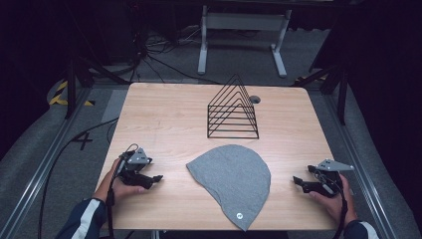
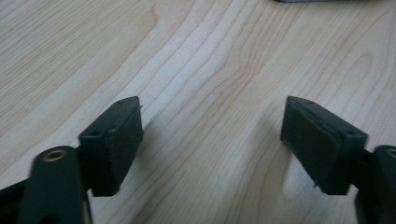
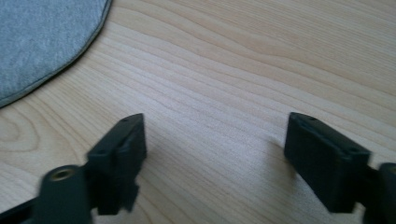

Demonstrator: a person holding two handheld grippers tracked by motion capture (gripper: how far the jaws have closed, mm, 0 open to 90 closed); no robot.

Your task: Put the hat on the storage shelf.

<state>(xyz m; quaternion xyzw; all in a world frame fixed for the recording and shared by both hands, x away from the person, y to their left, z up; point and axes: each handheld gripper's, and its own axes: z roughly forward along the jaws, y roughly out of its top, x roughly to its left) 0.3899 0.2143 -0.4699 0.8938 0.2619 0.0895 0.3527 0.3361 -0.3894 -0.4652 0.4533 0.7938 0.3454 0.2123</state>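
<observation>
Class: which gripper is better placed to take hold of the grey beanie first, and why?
Probably the left gripper: open, pointing at the grey beanie, its tips nearer the fabric edge than the right gripper, also open.

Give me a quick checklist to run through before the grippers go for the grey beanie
1. Left gripper jaws open, nothing between them: ok.
2. Right gripper jaws open, nothing between them: ok.
3. Grey beanie lying flat on the table, free of both grippers: ok.
4. Bare wood between each gripper and the beanie, no obstacle: ok.
5. Black wire rack standing upright behind the beanie, apart from it: ok.
6. Whether the beanie's opening faces a gripper: cannot tell.
</observation>
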